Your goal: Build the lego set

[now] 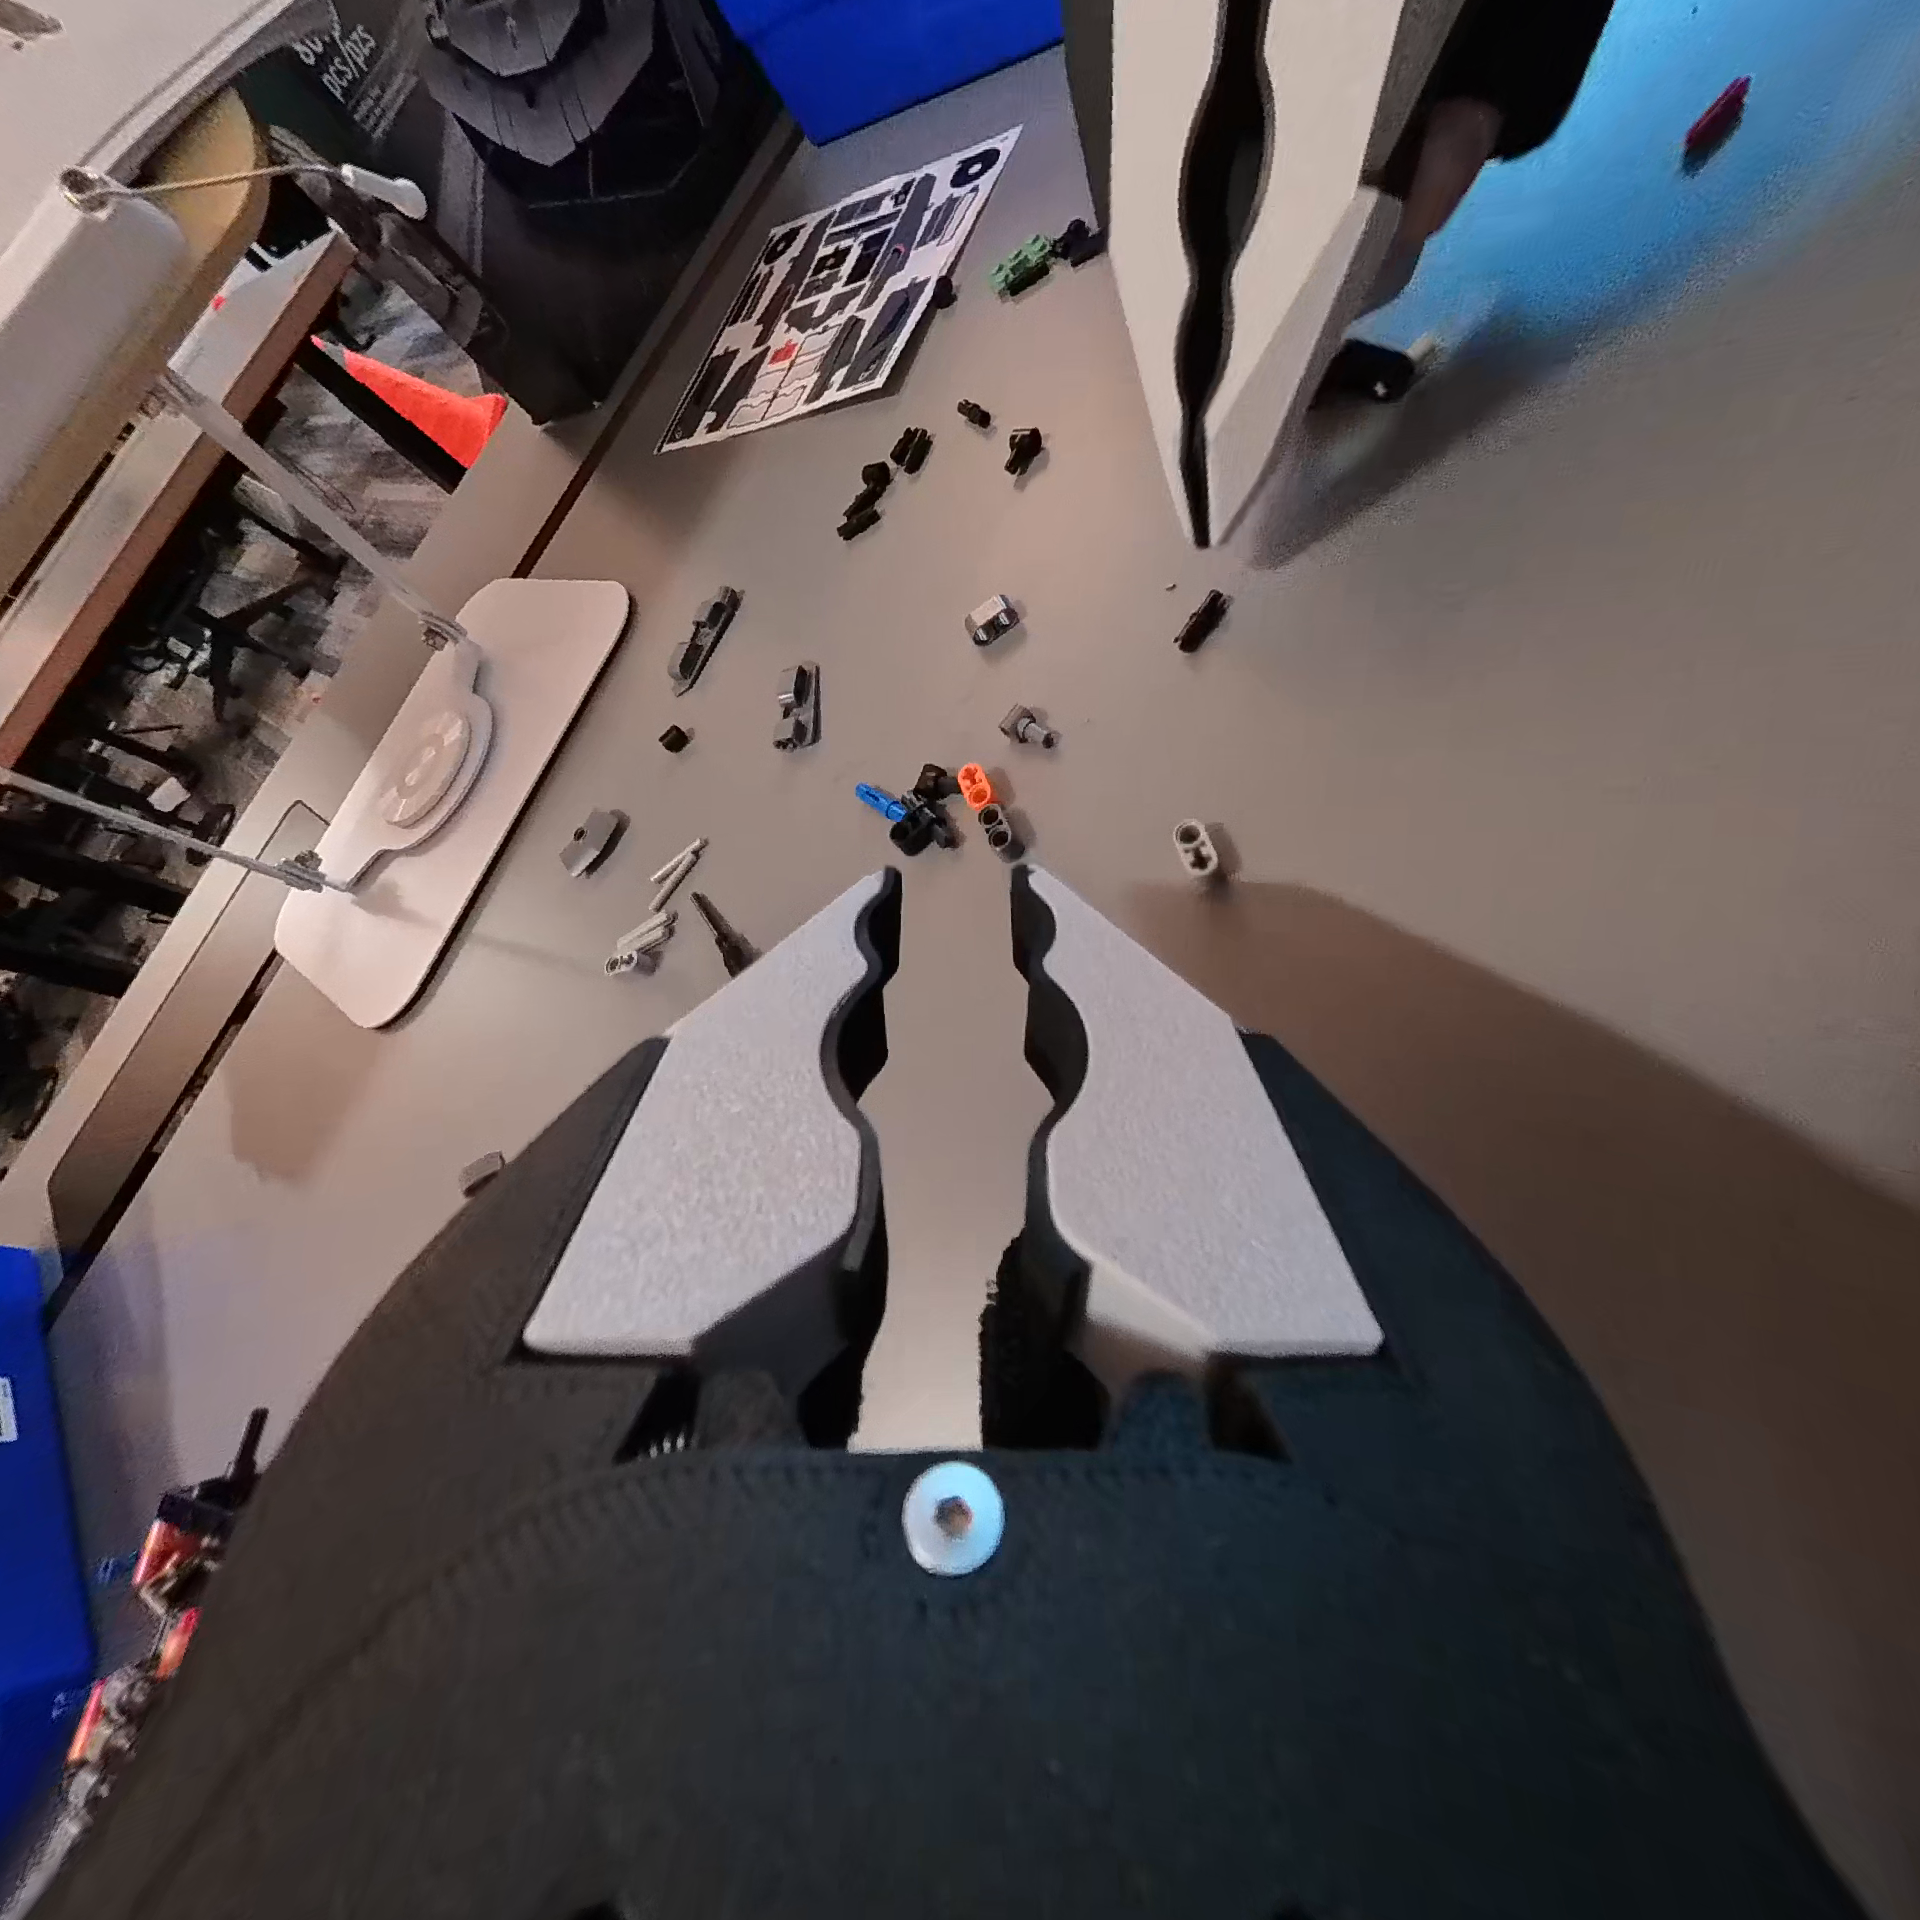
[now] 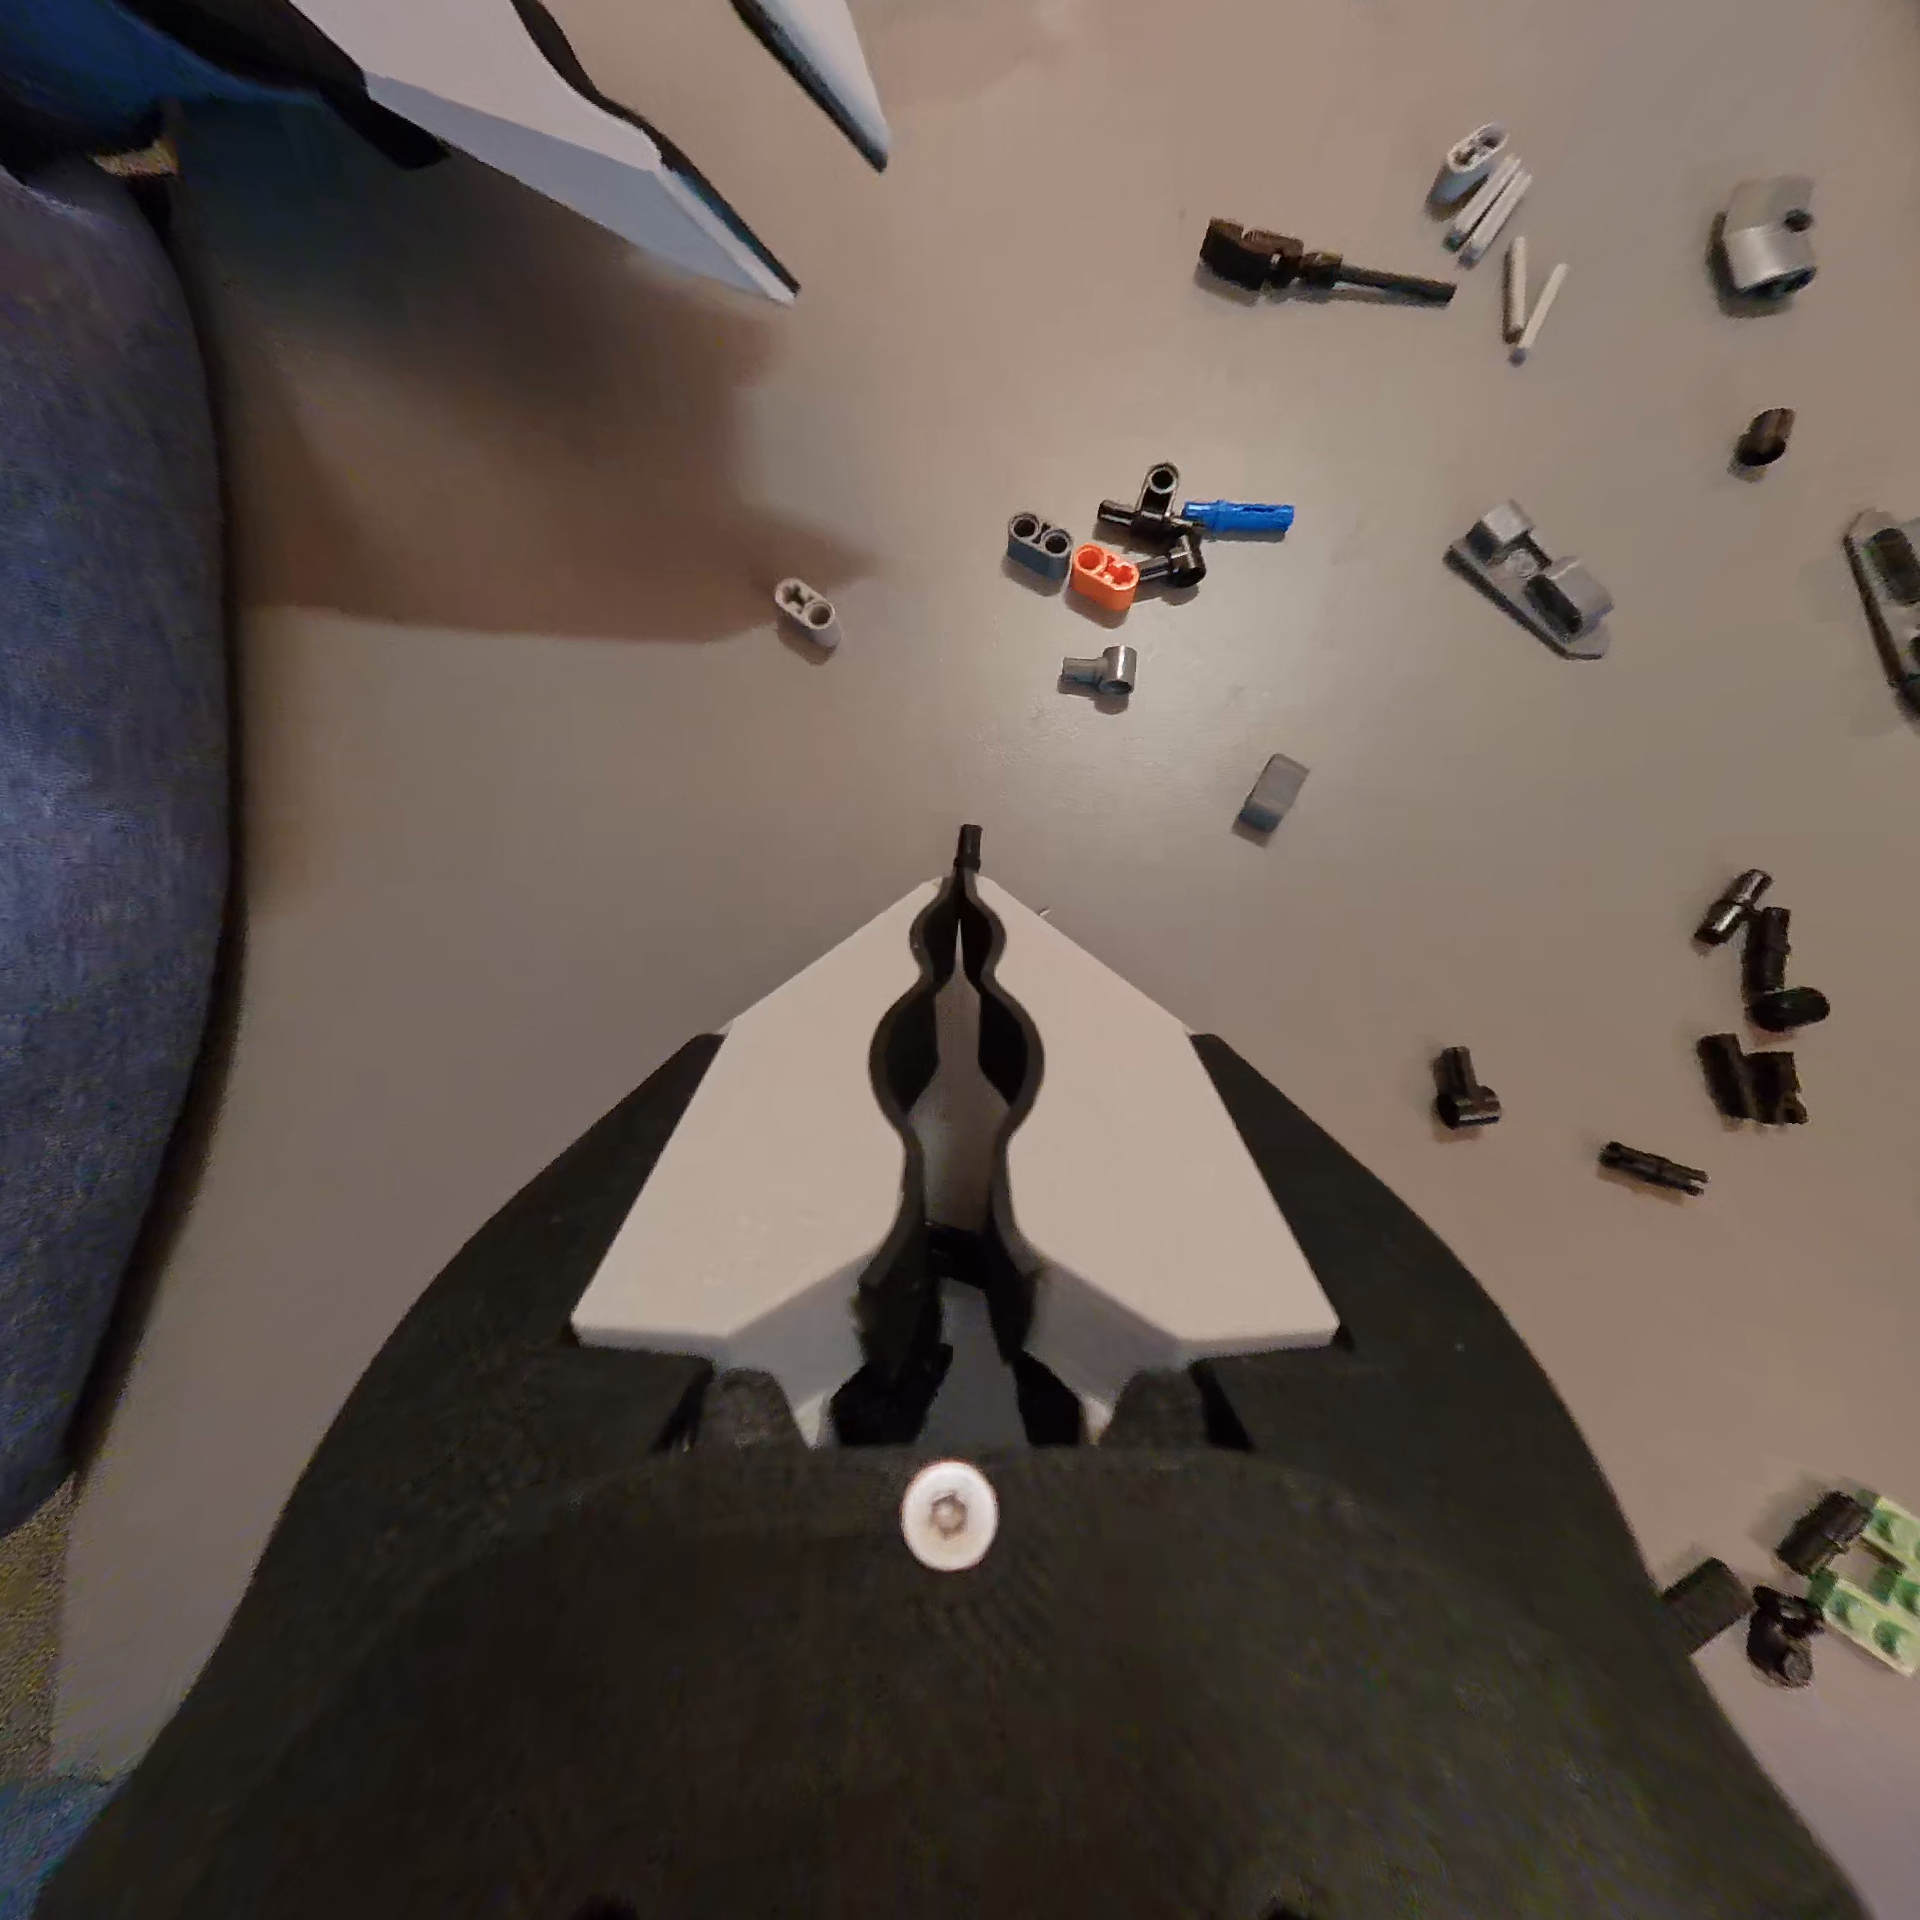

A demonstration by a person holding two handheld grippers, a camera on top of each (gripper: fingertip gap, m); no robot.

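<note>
Since the right tongs [image 2: 961, 902] are pressed together on a tiny black pin [image 2: 968, 850], with only its tip poking out past the ends, that piece is about as light and stiff as it gets, and I'd guess slippery too, hard plastic with almost nothing to grab. Pinching it mid-shaft and leaving one end free looks like the only sane hold. The left tongs [image 1: 954, 883] are spread apart with nothing between them, hovering just near of a small cluster: a blue pin [image 1: 871, 797], an orange connector [image 1: 975, 785] and a black joint piece [image 1: 920, 826] lying touching or nearly so. A light grey connector [image 1: 1200, 847] sits alone to the right of it.

The rest of the set is scattered farther out on the counter [image 1: 1455, 727]: more black pins [image 1: 883, 478], grey bricks [image 1: 798, 704], thin grey rods [image 1: 675, 862] on the left. All small, rigid, easy to flick away if you nudge them.

The counter is smooth matte grey, so parts will probably skate. A sticker sheet [image 1: 852, 291] lies at the far end, with a dark box [image 1: 540, 208] at the far left edge and a white flat stand [image 1: 457, 800] on the left.
</note>
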